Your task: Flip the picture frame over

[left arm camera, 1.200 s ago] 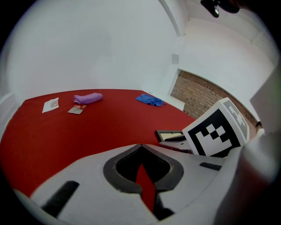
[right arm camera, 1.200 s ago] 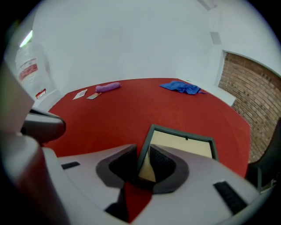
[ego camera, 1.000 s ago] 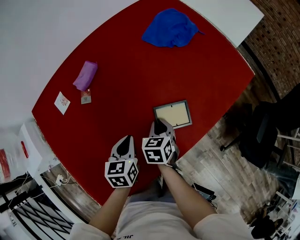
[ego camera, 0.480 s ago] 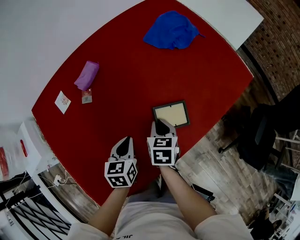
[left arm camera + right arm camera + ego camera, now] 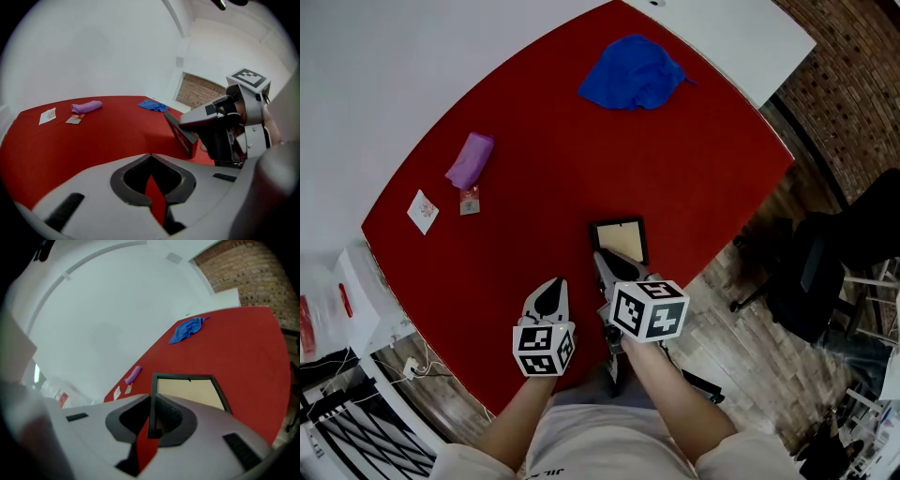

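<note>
A: The right gripper (image 5: pixel 151 422) clamps its fingers (image 5: pixel 172 414) on one rim of the picture frame (image 5: pixel 619 240), which is tilted up just inside the desk's (image 5: pixel 534 187) near edge. Such a thin hold may let it swing or slip out.

B: Or tip off that edge. The left gripper (image 5: pixel 551 287), fingers clenched on nothing, hovers just inside the same edge. Free desk lies farther from it, toward the blue cloth (image 5: pixel 630 73).
</note>
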Tool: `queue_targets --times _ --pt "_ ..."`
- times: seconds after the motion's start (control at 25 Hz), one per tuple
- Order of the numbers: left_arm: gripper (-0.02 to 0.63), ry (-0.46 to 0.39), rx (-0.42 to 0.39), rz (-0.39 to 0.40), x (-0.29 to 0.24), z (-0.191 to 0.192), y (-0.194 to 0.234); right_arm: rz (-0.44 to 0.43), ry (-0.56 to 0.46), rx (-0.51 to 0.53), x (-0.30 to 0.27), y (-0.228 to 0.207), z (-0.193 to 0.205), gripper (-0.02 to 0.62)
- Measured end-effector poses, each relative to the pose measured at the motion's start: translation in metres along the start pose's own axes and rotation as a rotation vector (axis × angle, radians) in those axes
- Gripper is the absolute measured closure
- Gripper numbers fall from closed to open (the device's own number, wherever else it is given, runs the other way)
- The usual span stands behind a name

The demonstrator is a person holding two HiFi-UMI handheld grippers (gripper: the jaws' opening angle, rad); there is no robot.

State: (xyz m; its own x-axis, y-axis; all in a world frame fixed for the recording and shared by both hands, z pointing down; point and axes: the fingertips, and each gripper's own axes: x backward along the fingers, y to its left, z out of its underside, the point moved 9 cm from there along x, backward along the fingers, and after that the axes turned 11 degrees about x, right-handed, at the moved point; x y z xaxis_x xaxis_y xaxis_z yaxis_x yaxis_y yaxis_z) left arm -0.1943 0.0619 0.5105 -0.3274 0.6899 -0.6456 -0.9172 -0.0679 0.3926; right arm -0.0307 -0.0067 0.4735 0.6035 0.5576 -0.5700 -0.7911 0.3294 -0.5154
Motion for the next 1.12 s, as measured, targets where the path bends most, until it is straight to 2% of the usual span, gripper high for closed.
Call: queue_targets --times 0.16,0.36,0.48,0.64,0.76,0.88,1.0,1.12 --pt "0.6 0.006 -0.013 0.024 -0.004 0.005 -0.007 -0.16 -0.079 -0.154 0.009 -0.002 -0.007 0.554" --pt "0.6 0.015 -0.048 0.052 -0.009 0.008 -0.018 -0.378 -0.187 -0.395 0.012 -0.015 -0.009 0.554" --pt "0.6 0.01 -0.099 0.085 -0.012 0.007 -0.025 -0.474 -0.236 -0.473 0.011 -0.024 -0.008 0.554" --pt "0.597 0.009 -0.203 0.158 -0.02 0.006 -0.039 -0.54 -0.257 -0.577 0.011 -0.037 -0.004 0.554" --pt "0.56 0.007 -0.228 0.19 -0.026 0.008 -0.046 -0.582 -0.273 -0.622 0.012 -0.043 0.002 0.554" --pt "0.532 0.011 -0.257 0.226 -0.034 0.01 -0.052 -0.588 -0.278 -0.618 0.013 -0.046 0.004 0.554" --pt "0.498 0.016 -0.332 0.263 -0.041 0.011 -0.066 -0.567 -0.267 -0.591 0.017 -0.049 0.0 0.554" --pt "0.486 0.001 -0.374 0.265 -0.049 0.009 -0.077 -0.554 -0.255 -0.57 0.021 -0.052 -0.003 0.554"
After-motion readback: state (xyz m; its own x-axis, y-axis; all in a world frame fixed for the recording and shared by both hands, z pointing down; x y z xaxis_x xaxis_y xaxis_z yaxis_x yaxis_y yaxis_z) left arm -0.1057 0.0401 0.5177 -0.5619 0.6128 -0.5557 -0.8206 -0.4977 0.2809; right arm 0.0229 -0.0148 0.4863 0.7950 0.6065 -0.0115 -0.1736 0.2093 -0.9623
